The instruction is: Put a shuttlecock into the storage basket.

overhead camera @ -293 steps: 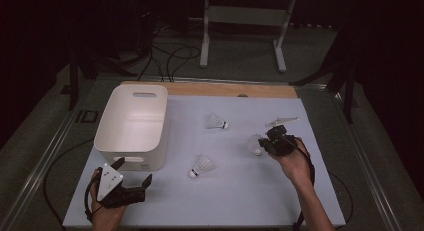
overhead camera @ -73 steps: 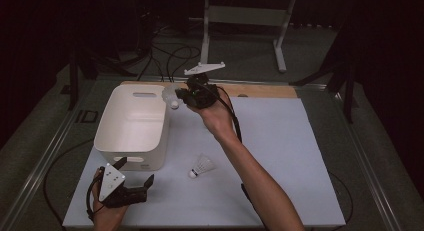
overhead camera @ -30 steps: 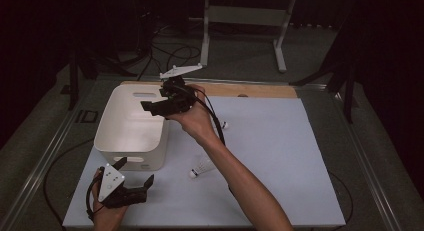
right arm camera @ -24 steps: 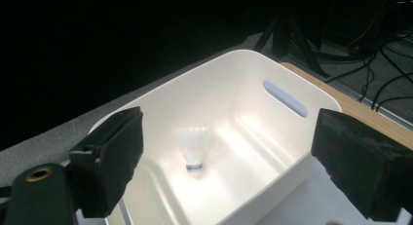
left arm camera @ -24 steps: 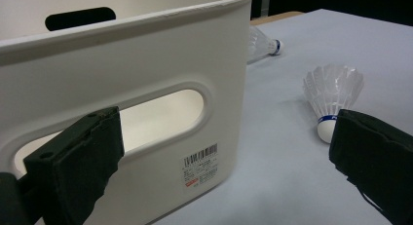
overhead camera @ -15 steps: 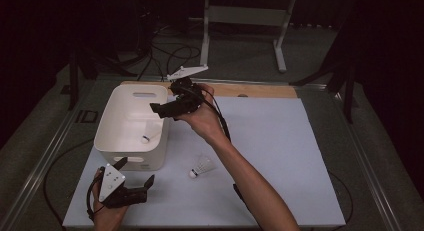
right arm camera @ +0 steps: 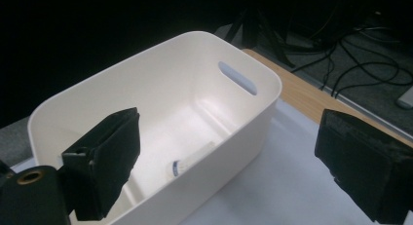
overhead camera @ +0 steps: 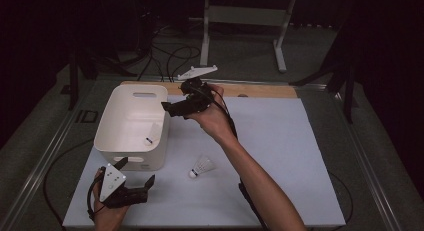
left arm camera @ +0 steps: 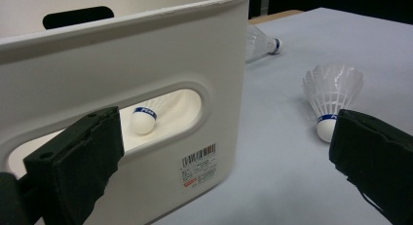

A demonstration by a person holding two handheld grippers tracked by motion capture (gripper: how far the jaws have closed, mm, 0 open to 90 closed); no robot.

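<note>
In the left gripper view, 1 shuttlecock (left arm camera: pixel 146 119) inside the white bin (left arm camera: pixel 122 64) shows through the handle slot, its feathers cut off by the wall. In the high view it (overhead camera: pixel 151 135) lies at the bin's right wall, cork toward the lower left of the frame. The right gripper (overhead camera: pixel 172 109), at frame centre over the rim, has just been opening and stands wide, empty. The left gripper (overhead camera: pixel 142 183), lower left, gapes empty.

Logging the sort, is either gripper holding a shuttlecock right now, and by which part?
No. The right gripper is open by the bin; the left gripper is open too.
</note>
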